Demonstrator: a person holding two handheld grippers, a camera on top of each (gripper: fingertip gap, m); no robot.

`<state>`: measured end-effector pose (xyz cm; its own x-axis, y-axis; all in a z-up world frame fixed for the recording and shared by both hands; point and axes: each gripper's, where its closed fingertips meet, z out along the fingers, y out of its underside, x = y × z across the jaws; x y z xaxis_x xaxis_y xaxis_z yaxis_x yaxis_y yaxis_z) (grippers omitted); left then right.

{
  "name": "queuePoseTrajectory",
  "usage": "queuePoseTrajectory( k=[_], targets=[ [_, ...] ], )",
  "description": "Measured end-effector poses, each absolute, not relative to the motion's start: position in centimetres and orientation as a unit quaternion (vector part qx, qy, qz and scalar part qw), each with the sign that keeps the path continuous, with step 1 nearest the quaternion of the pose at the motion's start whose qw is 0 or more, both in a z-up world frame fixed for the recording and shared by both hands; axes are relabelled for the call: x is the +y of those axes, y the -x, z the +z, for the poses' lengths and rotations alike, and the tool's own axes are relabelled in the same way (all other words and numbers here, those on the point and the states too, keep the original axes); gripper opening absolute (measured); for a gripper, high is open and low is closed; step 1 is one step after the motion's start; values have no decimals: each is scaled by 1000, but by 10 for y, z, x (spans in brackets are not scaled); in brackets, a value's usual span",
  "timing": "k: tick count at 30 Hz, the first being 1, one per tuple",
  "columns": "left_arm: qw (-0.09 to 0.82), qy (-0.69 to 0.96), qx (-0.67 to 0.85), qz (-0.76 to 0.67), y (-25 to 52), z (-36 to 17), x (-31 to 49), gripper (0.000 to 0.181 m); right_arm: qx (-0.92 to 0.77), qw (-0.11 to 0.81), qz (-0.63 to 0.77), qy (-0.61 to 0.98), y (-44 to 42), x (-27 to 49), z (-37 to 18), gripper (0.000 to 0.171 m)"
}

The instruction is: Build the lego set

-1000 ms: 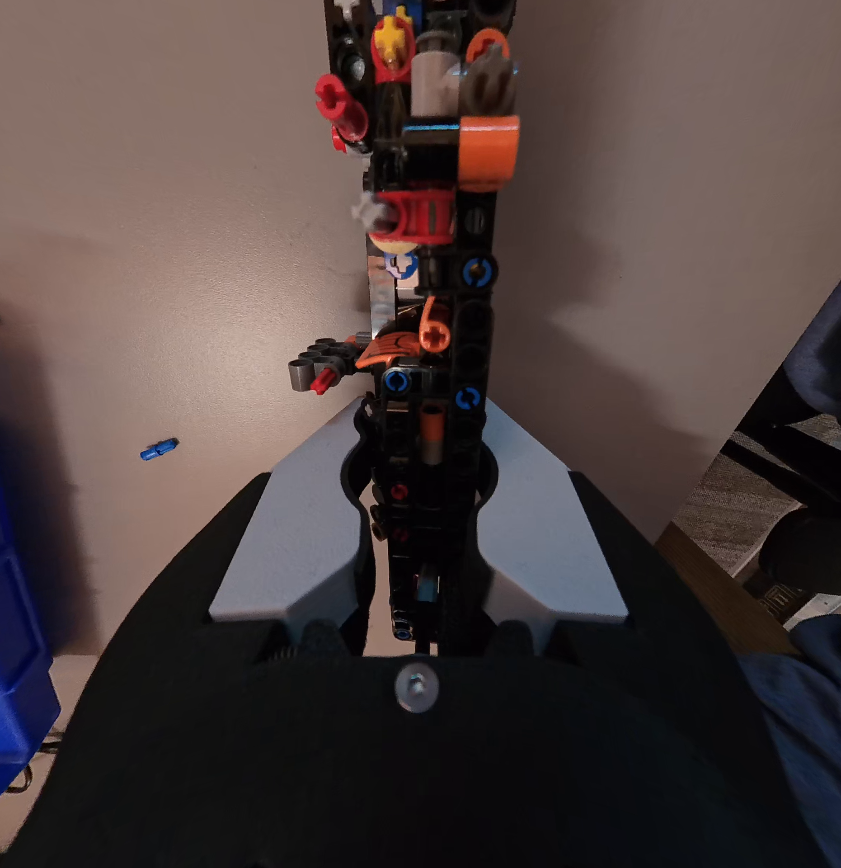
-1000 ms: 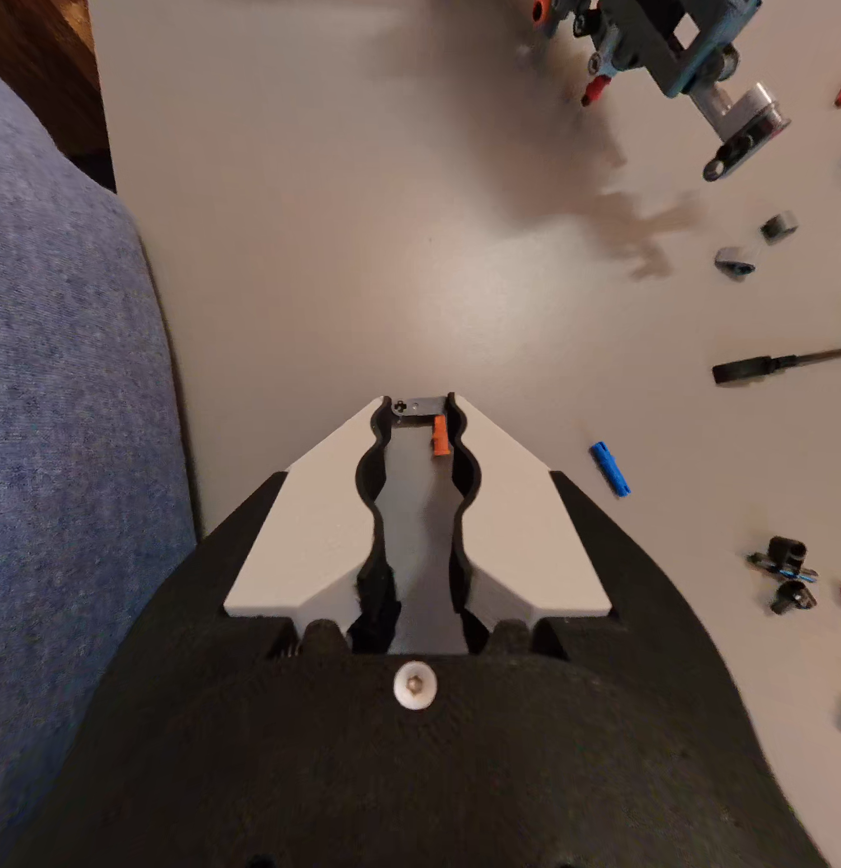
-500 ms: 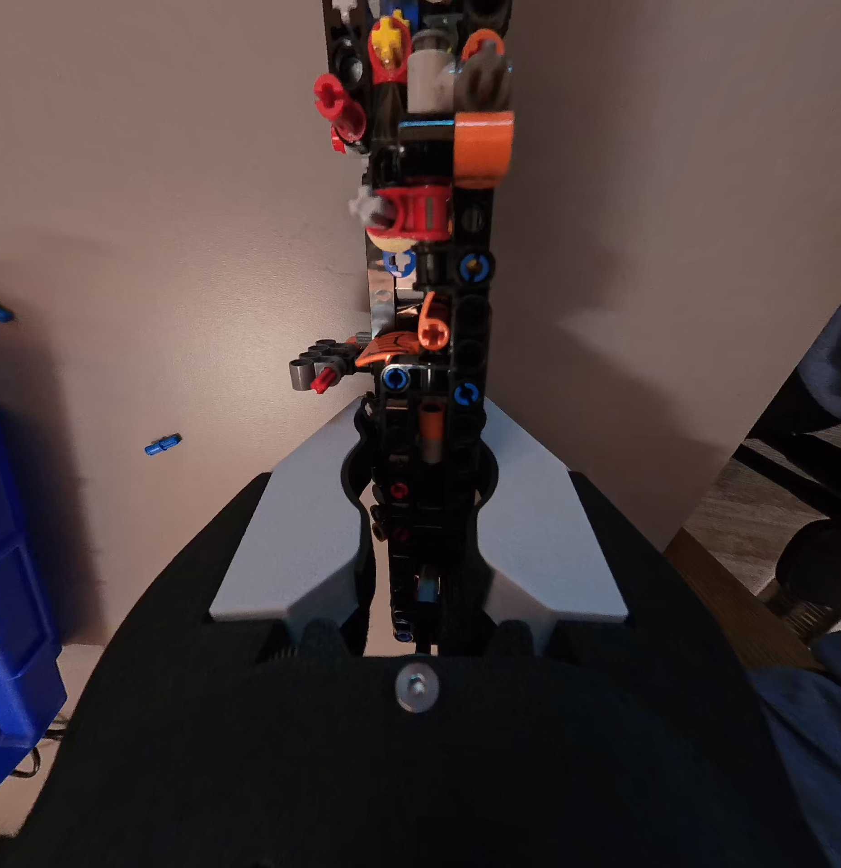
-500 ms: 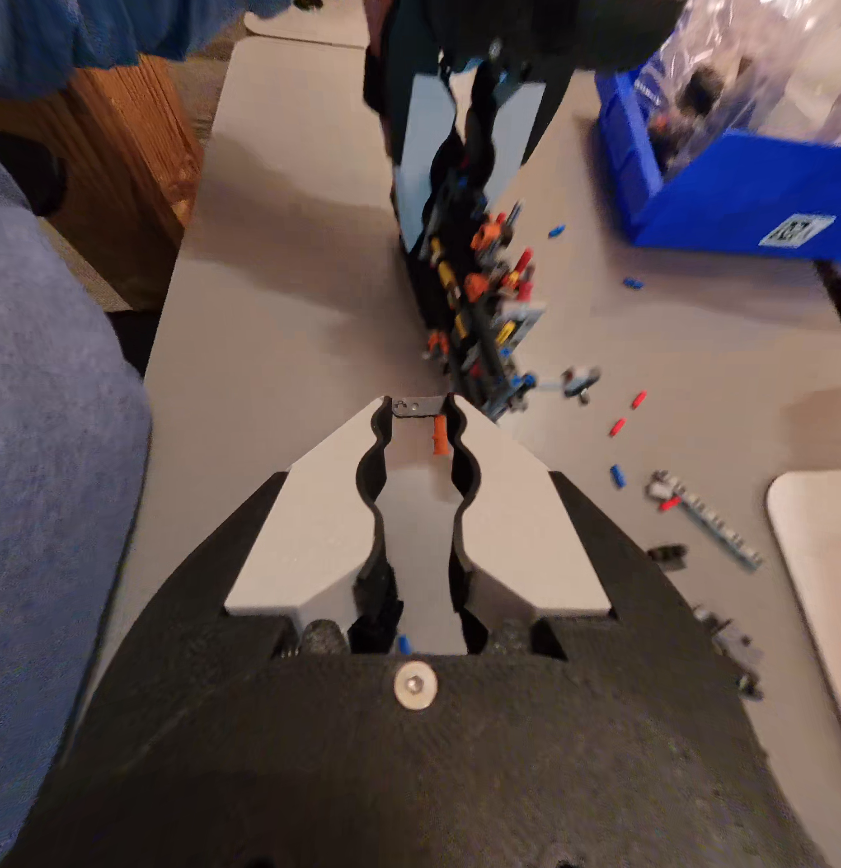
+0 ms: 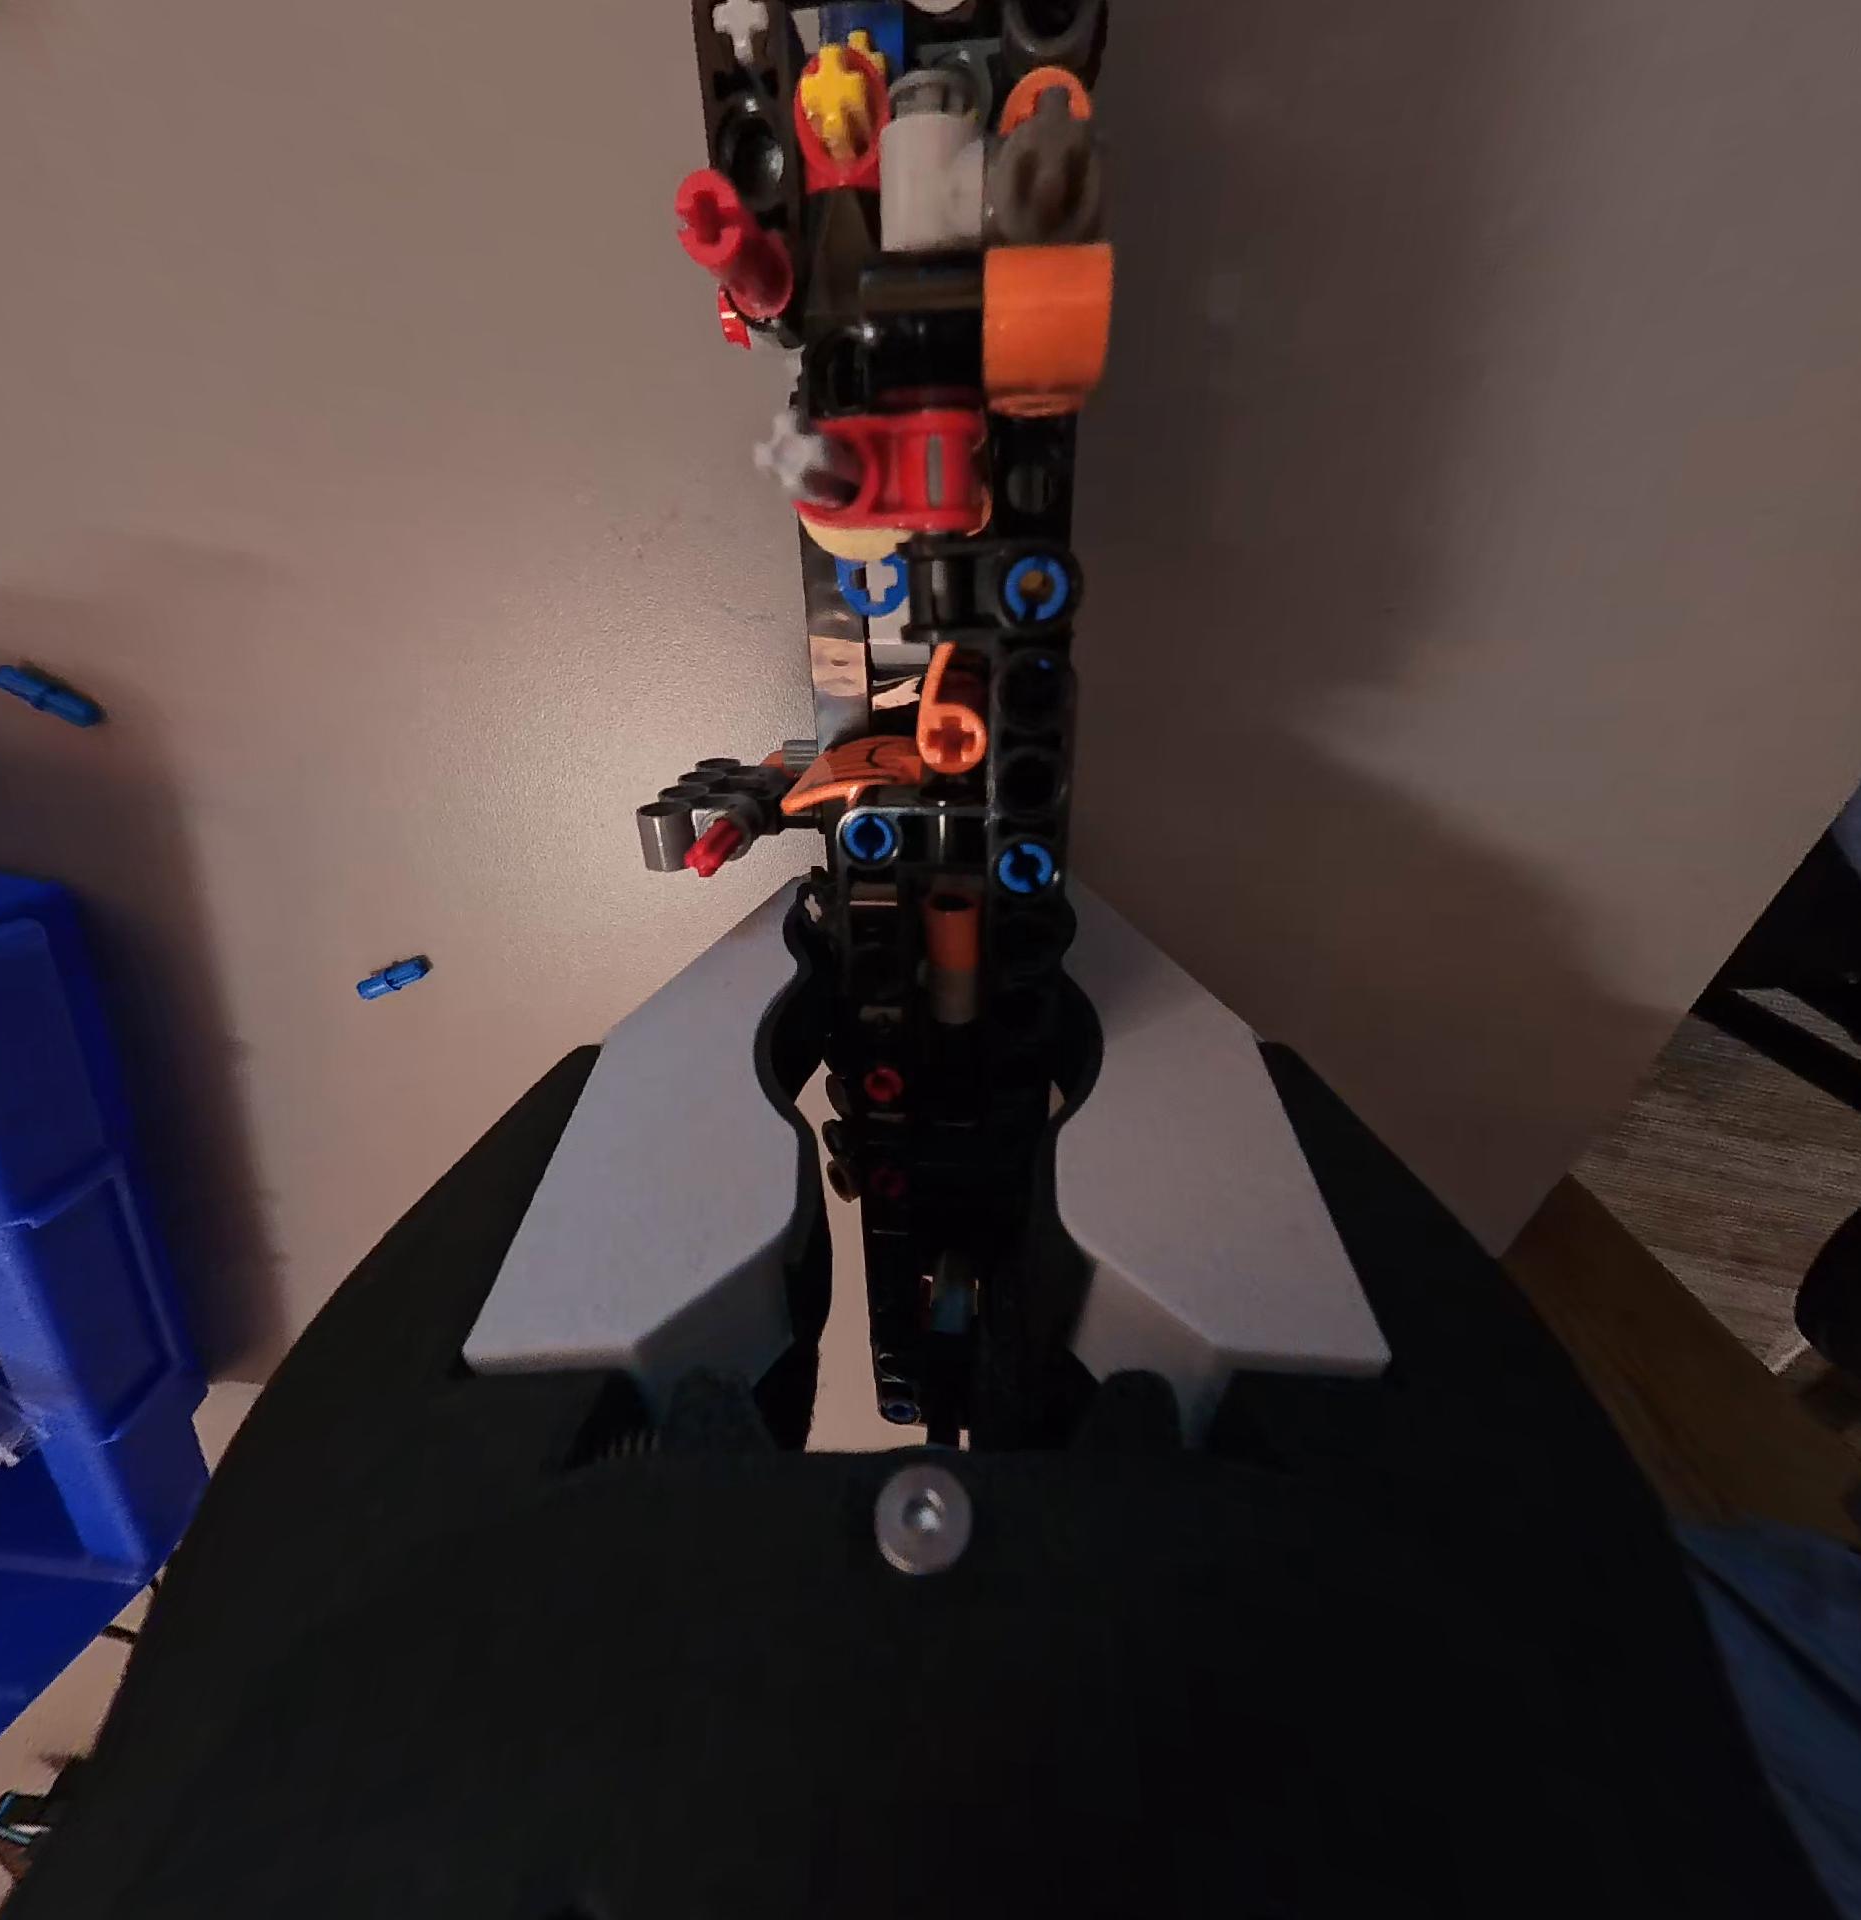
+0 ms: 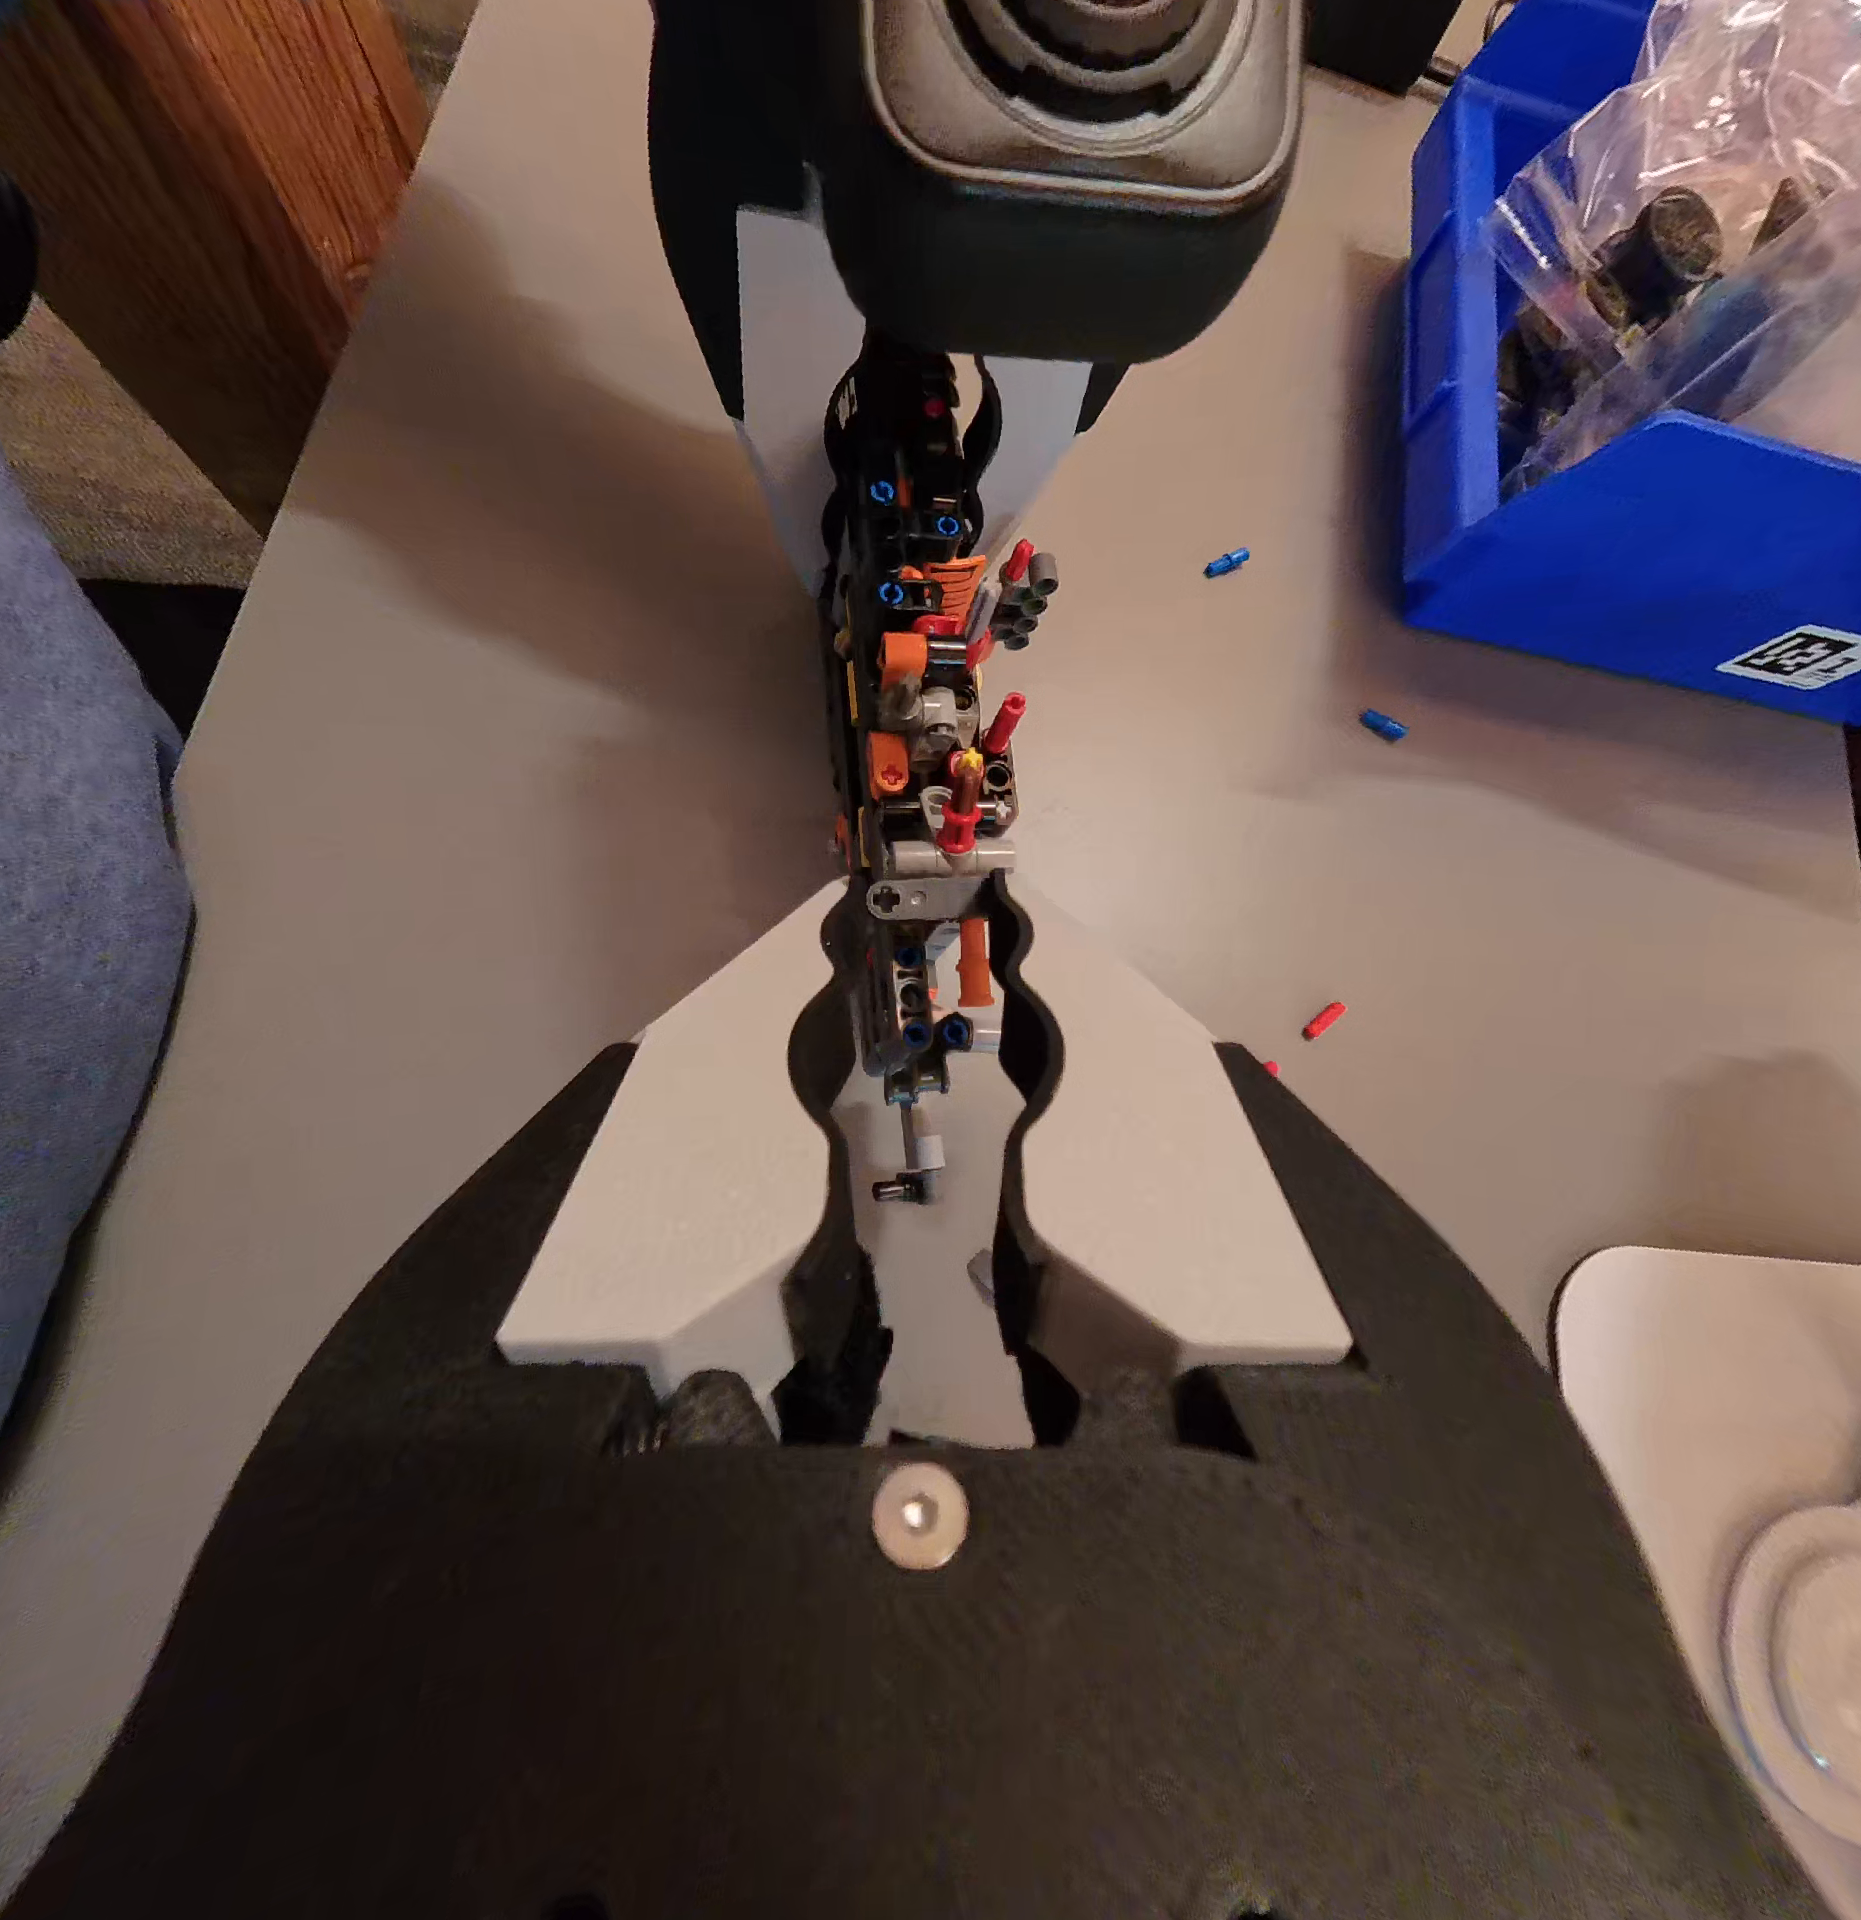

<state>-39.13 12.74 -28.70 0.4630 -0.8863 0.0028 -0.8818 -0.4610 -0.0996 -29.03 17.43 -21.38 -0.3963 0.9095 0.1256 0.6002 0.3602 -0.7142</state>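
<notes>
left gripper is clamped on the near end of the lego build, a long black beam frame with red, orange and grey parts, held out above the table. right gripper faces it end-on, pinching a small grey connector with an orange pin at its tips, just about at the build's free end. step looks like fitting that piece. next: line pin up with a hole, push straight in, left holding firm. loose blue pins and blue bin off right.
</notes>
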Motion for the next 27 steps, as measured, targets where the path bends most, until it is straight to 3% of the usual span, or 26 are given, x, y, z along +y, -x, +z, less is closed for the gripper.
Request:
queuePoseTrajectory(
  k=[18, 27],
  targets=[
    [51, 849, 525, -7, 390, -287, 128, 36, -814, 244, 241, 468, 290, 173, -219, 20],
    [55, 849, 526, -6, 390, -287, 128, 35, -794, 294, 287, 448, 289, 171, -220, 19]
  ],
)
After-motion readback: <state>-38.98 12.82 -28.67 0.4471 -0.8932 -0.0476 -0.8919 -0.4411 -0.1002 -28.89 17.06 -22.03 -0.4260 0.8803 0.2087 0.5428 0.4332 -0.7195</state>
